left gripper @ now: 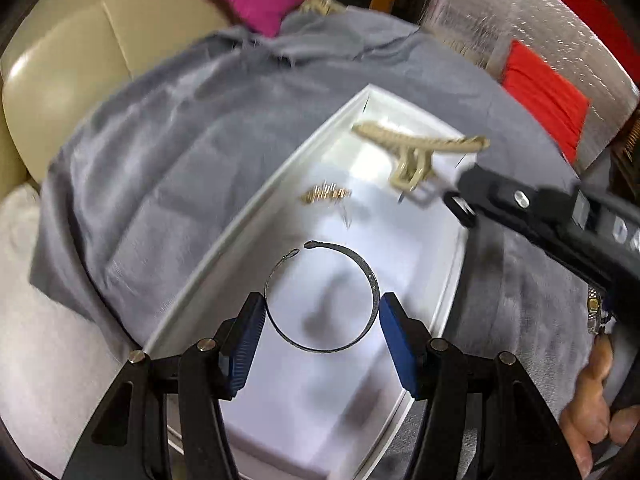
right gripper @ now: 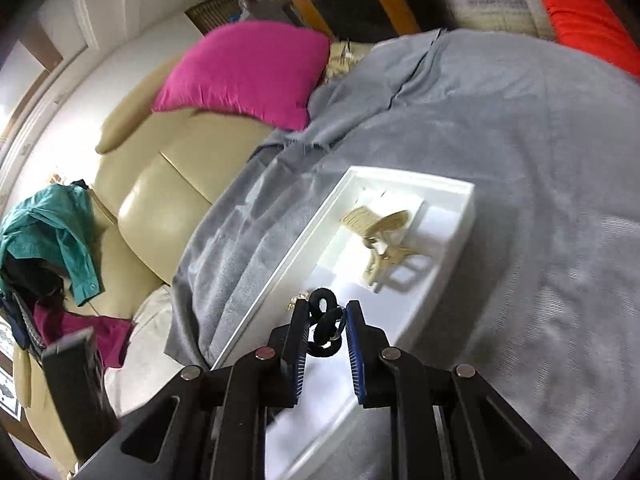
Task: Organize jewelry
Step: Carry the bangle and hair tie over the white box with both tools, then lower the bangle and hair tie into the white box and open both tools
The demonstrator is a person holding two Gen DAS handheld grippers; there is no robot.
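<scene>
Left gripper [left gripper: 320, 312] clamped across an open bangle [left gripper: 322, 296], blue pads [left gripper: 394, 336] pressing on opposite sides of the ring, gap end pointing away from the jaws. Bangle hanging over the near part of the white tray [left gripper: 256, 220], above its floor, not resting on it.

Right gripper [right gripper: 328, 332] pinched nearly closed on a black hair tie [right gripper: 326, 326], twisted into loops and bunched between the pads. Hair tie over the near end of the tray, just beside a small gold piece [right gripper: 298, 300] at the tray's left wall.

Already in the tray: beige claw clip [left gripper: 416, 152] at the far end, gold piece mid-tray along the left wall. Tray sitting on a grey cloth [right gripper: 520, 140] spread over a beige sofa [right gripper: 160, 200].

Handling, as judgement:
- Bangle: thin metal, light, springy because of the gap. Hard squeeze across the ring likely to flex or deform it. Smooth rim, so slip or rotation in the pads possible. Better hold across the solid arc opposite the gap.
- Hair tie: soft, elastic, very light, not fragile. Grip anywhere works; may spring or cling to the ribbed pads on release.

Both frames motion-blurred; fine detail of the gold piece not readable.
</scene>
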